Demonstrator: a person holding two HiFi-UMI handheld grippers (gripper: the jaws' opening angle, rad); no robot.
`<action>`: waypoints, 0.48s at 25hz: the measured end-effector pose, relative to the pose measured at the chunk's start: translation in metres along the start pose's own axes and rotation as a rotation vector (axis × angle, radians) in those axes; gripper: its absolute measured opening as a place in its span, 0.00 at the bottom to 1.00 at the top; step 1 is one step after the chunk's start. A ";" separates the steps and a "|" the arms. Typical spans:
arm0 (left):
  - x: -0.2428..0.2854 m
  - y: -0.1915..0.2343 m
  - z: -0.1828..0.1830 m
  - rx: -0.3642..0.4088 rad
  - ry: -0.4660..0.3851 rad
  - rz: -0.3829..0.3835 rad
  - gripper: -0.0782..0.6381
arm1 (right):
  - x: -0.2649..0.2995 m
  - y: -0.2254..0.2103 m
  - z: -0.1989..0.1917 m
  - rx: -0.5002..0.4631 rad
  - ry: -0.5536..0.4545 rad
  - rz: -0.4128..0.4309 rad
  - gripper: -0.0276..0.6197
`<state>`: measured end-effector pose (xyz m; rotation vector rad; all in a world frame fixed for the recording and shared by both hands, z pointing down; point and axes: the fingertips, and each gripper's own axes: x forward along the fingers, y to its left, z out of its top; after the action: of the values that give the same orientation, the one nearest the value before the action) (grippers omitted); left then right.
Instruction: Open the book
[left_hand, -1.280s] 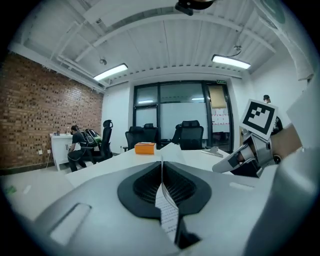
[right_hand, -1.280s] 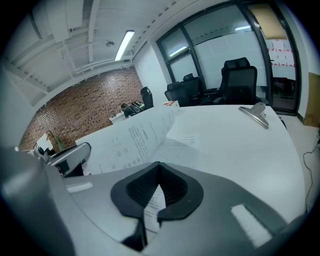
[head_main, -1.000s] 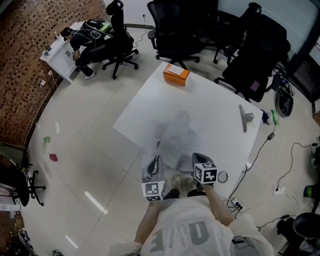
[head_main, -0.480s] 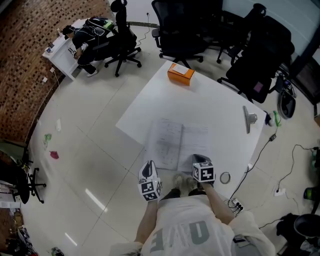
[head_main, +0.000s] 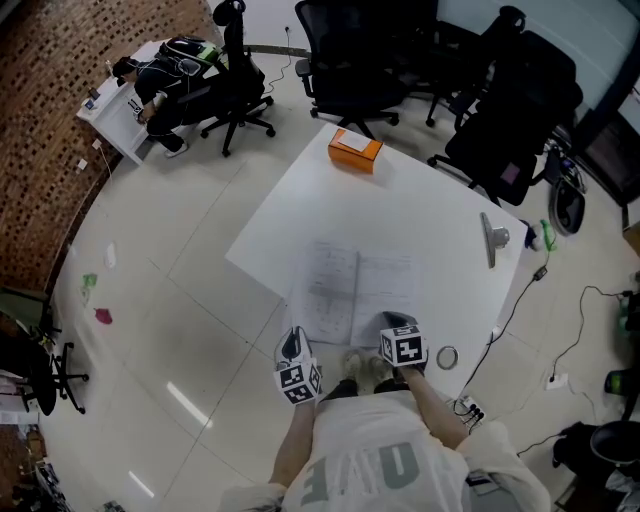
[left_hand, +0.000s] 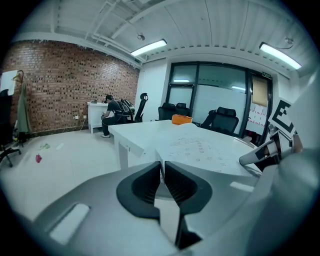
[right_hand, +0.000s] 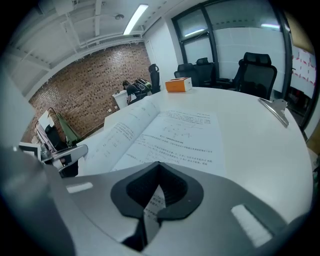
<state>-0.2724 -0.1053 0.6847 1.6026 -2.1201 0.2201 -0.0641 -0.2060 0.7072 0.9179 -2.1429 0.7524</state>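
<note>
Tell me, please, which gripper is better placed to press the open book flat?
Right: the right gripper, shut, is over the right page of the book; the left gripper, jaws just opened and empty, is beside the table.

Pale glossy floor (head_main: 180, 300), brick wall (left_hand: 65, 85), black office chairs (head_main: 350, 60), ceiling strip lights (left_hand: 150, 47)

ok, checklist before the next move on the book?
1. Book open, lying flat on the table: ok.
2. Left gripper empty: ok. Its jaws have just been opening and nothing is between them.
3. Left gripper clear of the book: ok. It is off the table's near edge.
4. Right gripper shut: ok. It is at the book's near edge.
5. Right gripper free of the page: cannot tell.
6. Orange box apart from the book: ok. It is at the far corner.
</note>
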 end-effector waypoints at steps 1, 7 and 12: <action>0.001 0.000 0.000 -0.005 0.000 0.001 0.18 | 0.000 0.000 0.000 -0.009 0.009 -0.007 0.05; 0.014 -0.006 0.011 0.007 -0.020 -0.016 0.16 | 0.002 -0.011 0.003 0.013 0.005 -0.028 0.05; 0.034 -0.023 0.022 0.035 -0.029 -0.060 0.16 | 0.001 -0.035 0.010 0.043 -0.027 -0.080 0.05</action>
<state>-0.2641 -0.1506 0.6772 1.6963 -2.0968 0.2162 -0.0409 -0.2337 0.7106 1.0354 -2.1067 0.7523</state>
